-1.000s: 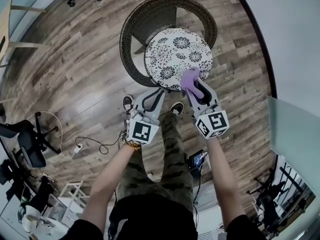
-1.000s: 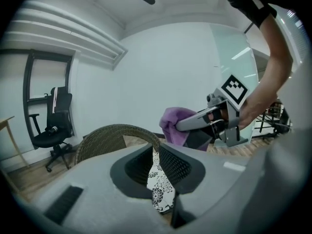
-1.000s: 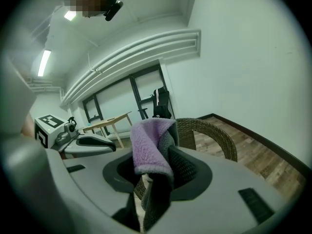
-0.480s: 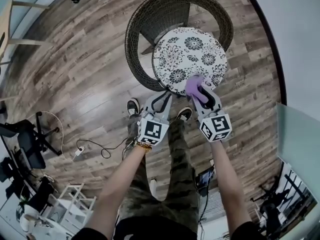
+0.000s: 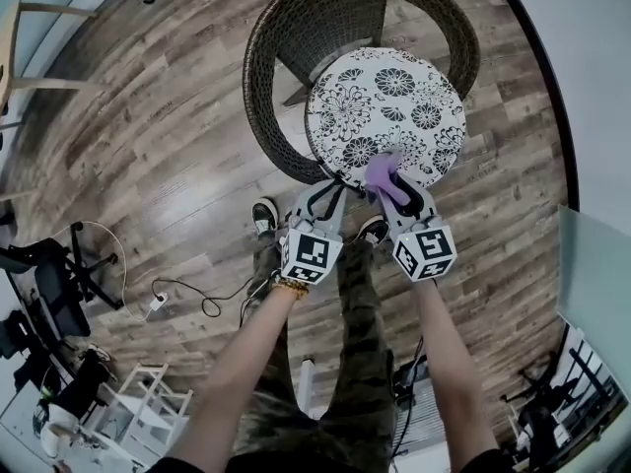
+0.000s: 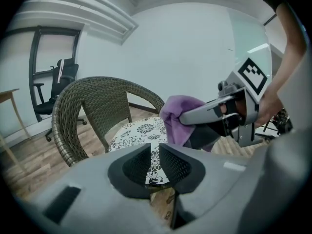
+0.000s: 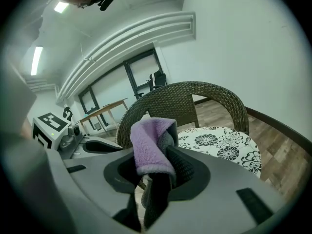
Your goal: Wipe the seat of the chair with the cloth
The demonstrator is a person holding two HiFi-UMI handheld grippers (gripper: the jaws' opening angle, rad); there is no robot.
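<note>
The right gripper (image 7: pixel 157 165) grips the purple cloth (image 7: pixel 148 143) between its 2 jaws, which have just been closing on it. The cloth bunches above the jaws and hangs below them. In the head view it sits over the front edge of the flowered seat (image 5: pixel 389 101) of the wicker chair (image 5: pixel 286 47). The left gripper (image 6: pixel 155 161) holds nothing, its jaws only a narrow slit apart, just beside the right one.

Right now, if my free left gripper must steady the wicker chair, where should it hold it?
Probably the top rim of the woven backrest, on its left curve, from above. That rim is a thin upright band, free on both faces, and it lies nearest the left gripper.
</note>
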